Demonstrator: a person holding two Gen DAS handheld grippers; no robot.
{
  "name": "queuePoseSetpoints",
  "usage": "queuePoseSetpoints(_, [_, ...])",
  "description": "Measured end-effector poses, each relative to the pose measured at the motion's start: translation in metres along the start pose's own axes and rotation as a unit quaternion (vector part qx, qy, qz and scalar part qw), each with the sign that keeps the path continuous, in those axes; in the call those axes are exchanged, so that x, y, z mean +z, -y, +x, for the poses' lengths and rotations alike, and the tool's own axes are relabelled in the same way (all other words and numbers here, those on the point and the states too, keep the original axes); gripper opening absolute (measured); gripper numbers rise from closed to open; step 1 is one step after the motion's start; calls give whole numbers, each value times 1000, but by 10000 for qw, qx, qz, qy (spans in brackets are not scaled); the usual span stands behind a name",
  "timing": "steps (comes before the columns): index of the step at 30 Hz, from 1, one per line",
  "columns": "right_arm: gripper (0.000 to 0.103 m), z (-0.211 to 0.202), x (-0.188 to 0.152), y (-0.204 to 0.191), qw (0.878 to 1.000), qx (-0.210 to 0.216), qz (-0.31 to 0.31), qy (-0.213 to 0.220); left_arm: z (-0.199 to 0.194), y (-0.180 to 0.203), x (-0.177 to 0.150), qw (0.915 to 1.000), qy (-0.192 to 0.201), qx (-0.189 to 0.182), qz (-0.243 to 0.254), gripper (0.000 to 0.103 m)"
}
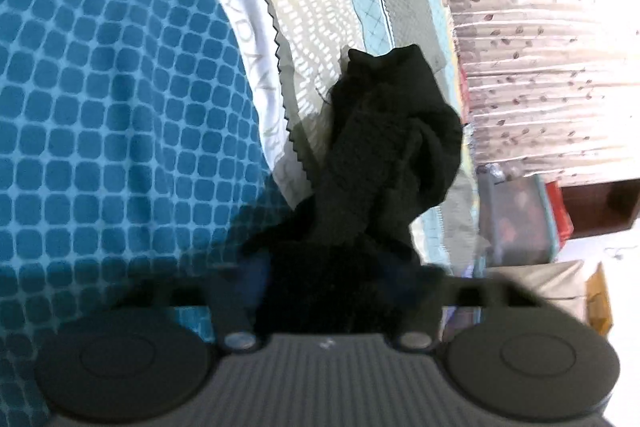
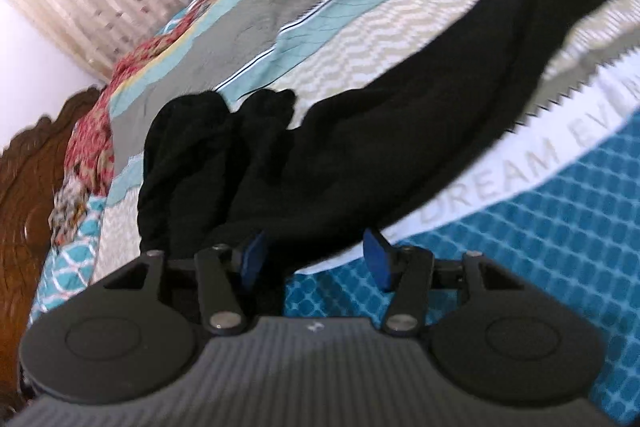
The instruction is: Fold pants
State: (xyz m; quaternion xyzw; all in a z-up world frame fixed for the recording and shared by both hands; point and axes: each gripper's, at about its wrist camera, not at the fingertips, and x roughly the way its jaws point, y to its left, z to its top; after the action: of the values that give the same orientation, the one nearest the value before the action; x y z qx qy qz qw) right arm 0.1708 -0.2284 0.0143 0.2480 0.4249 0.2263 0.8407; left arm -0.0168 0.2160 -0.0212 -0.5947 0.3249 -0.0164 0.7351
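I see the bed (image 2: 520, 219) first, its patterned cover spread flat, which gives me a broad surface for folding. The pants (image 2: 400, 131) lie on it as one long dark band, bunched at the end nearest my right tool, so they need straightening before any fold. In the left view the pants (image 1: 384, 155) rise in a twisted heap from my left tool (image 1: 340, 291), whose pads are buried in the cloth; I judge it clenched on the pants to anchor that end. My right tool (image 2: 316, 259) stands released, about half open, blue pads (image 2: 376, 259) clear, one at the cloth's edge.
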Motion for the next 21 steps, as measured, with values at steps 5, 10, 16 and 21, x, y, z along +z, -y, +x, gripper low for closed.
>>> queuePoseSetpoints(5, [57,-6,2,4,9998,49,151,79,-25,16,-1,9962,596,327,541,14])
queuePoseSetpoints(10, [57,-5,-1,-3,9999,161,7,41,-80,38,-9,9769,1520,608,1371,13])
queuePoseSetpoints(16, [57,0,-4,-5,9997,214,-51,-76,-98,15,-21,9690,1598,1364,1297,15])
queuePoseSetpoints(21, [57,3,-6,-6,9996,217,-67,-148,-108,5,-26,9699,1531,1494,1161,36])
